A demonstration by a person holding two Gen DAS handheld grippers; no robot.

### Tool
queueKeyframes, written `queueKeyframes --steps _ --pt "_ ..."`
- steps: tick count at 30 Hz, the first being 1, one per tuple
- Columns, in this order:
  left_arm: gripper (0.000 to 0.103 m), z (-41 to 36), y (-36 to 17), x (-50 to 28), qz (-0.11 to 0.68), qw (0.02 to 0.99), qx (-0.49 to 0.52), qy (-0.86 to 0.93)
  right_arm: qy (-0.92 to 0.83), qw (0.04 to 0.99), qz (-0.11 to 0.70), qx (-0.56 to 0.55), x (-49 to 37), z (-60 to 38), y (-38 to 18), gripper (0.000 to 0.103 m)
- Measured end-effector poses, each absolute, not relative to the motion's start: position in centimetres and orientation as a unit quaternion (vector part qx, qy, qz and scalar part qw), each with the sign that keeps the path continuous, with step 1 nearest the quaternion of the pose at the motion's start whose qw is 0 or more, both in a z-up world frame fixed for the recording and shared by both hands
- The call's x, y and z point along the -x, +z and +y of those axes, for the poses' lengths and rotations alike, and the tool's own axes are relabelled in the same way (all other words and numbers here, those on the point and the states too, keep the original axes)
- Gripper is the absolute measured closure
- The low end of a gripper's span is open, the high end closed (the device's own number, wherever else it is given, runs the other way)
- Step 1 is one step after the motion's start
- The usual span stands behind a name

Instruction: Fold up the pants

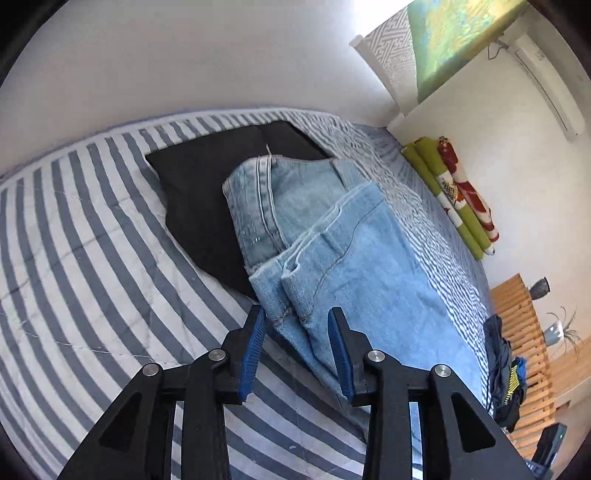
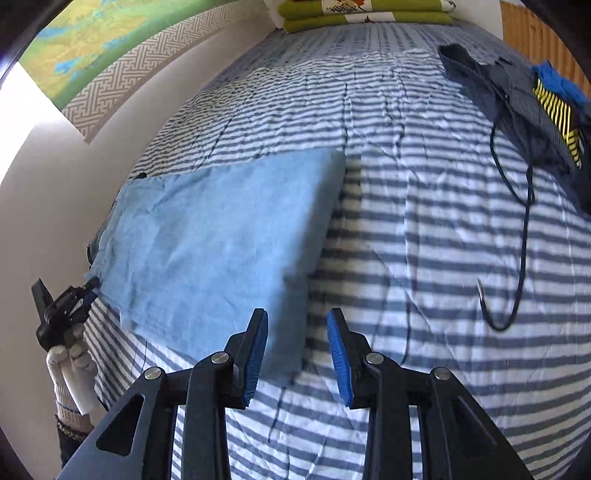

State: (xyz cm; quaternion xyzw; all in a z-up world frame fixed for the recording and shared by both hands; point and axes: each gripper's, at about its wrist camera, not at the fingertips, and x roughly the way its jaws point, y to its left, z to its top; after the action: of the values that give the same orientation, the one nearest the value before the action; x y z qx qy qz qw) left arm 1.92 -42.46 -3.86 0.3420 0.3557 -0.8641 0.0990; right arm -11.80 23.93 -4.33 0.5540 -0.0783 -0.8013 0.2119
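**Folded jeans on the striped bed, both grippers apart from the cloth**

The light blue jeans (image 1: pixel 332 236) lie folded into a thick oblong on the striped bedspread (image 1: pixel 92 240). In the left wrist view the waistband end lies farthest from the camera, resting partly on a black cushion (image 1: pixel 199 195), and the frayed leg hems sit on top at the near end. In the right wrist view the same jeans (image 2: pixel 218 236) show as a smooth blue slab on the left of the bed, close to the white wall.

The left gripper (image 1: pixel 297 328) points down at the near end of the jeans. Its jaws are spread, with the hem end of the denim showing in the gap between the blue pads; the pads do not press on it. The same left gripper (image 2: pixel 86 291) appears small at the left edge of the right wrist view, at the near left corner of the jeans, held by a gloved hand (image 2: pixel 72 365).

The right gripper (image 2: pixel 297 328) has its jaws spread over the bedspread (image 2: pixel 424 258), just beside the near right corner of the jeans, with nothing between the pads.

Further right on the bed lies a heap of dark clothes (image 2: pixel 524 107) with a long drawstring trailing towards the near side. At the far end of the bed is a folded green blanket (image 2: pixel 365 14). A green picture (image 2: pixel 110 40) hangs on the left wall.
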Motion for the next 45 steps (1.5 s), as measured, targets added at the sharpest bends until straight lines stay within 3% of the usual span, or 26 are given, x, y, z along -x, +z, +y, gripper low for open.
queueKeyframes --steps 5,10,16,20,23,31,32,35,37,43,45 --pt "0.065 -36.5 -0.2 -1.3 0.305 0.018 -0.324 -0.895 -0.807 0.259 -0.024 -0.531 7.3 22.8 -5.4 0.073" --pt "0.065 -29.0 -1.0 2.2 0.289 -0.074 -0.378 -0.876 -0.818 0.267 0.055 -0.506 4.4 19.4 -7.5 0.07" --pt "0.065 -27.3 -2.7 3.5 0.28 -0.057 -0.415 -0.864 -0.848 0.213 0.117 -0.471 4.3 17.7 -9.5 0.07" --pt "0.065 -30.1 -3.7 3.7 0.3 -0.025 -0.416 -0.858 -0.839 0.249 0.079 -0.477 3.5 19.8 -8.8 0.07" --pt "0.065 -30.9 -4.5 4.6 0.304 -0.009 -0.415 -0.858 -0.847 0.217 0.076 -0.48 3.9 21.5 -8.8 0.07" --pt "0.065 -29.5 -4.6 4.9 0.28 -0.031 -0.429 -0.858 -0.845 0.218 0.08 -0.481 6.8 19.9 -9.9 0.07" --pt "0.065 -29.1 -4.4 4.9 0.276 -0.038 -0.429 -0.859 -0.846 0.218 0.08 -0.48 7.0 19.8 -10.0 0.071" --pt "0.065 -27.8 -4.1 5.3 0.257 -0.056 -0.432 -0.863 -0.842 0.238 0.066 -0.48 7.3 19.8 -10.0 0.098" --pt "0.065 -27.1 -4.6 5.8 0.244 -0.056 -0.441 -0.862 -0.842 0.241 0.058 -0.479 7.2 20.3 -9.8 0.1" --pt "0.065 -26.6 -7.0 7.1 0.239 -0.036 -0.473 -0.848 -0.829 0.289 -0.063 -0.474 6.3 23.7 -6.5 0.101" --pt "0.065 -26.4 -7.0 7.2 0.232 -0.032 -0.473 -0.85 -0.827 0.279 -0.034 -0.486 6.2 23.0 -7.5 0.101"
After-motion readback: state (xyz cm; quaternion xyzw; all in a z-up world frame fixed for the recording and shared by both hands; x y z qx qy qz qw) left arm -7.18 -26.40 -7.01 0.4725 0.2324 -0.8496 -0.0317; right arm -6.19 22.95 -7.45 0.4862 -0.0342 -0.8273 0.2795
